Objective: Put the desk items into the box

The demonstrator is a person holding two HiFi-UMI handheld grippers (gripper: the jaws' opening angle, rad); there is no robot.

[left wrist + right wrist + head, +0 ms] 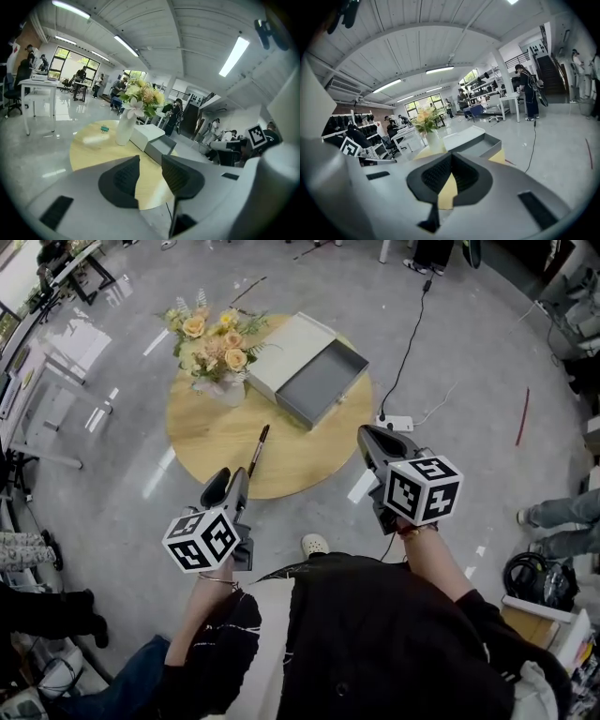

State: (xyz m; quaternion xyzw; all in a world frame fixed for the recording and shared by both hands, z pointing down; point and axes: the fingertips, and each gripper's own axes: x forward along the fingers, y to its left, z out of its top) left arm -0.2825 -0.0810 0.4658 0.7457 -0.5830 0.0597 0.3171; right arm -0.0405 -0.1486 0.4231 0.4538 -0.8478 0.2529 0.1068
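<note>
- The left gripper (232, 486) hovers over the near rim of the round wooden tabletop (211, 432). Its jaws stand a modest gap apart with nothing between them.
- The right gripper (373, 442) hangs off the tabletop's right side, jaws closed tip to tip and empty. They would have to open before any grasp, or they will only shove things.
- The slim dark pen (259, 448) lies flat just ahead of the left gripper. It is thin and low, so jaws that close too high or off-centre could roll it off the near edge.
- The open grey box (323, 382) sits at the far right of the tabletop, with its white lid (289, 352) touching it. One corner seems to reach the rim, so a hard drop or nudge might tip it off.
- The small green binder clip (104, 127) lies beyond the white vase of yellow and cream flowers (225, 390), which stands just beside the lid. Reaching past for the clip risks knocking the vase over.
- The white power strip (396, 423) and its cable lie on the floor by the right side and could trip the person.
</note>
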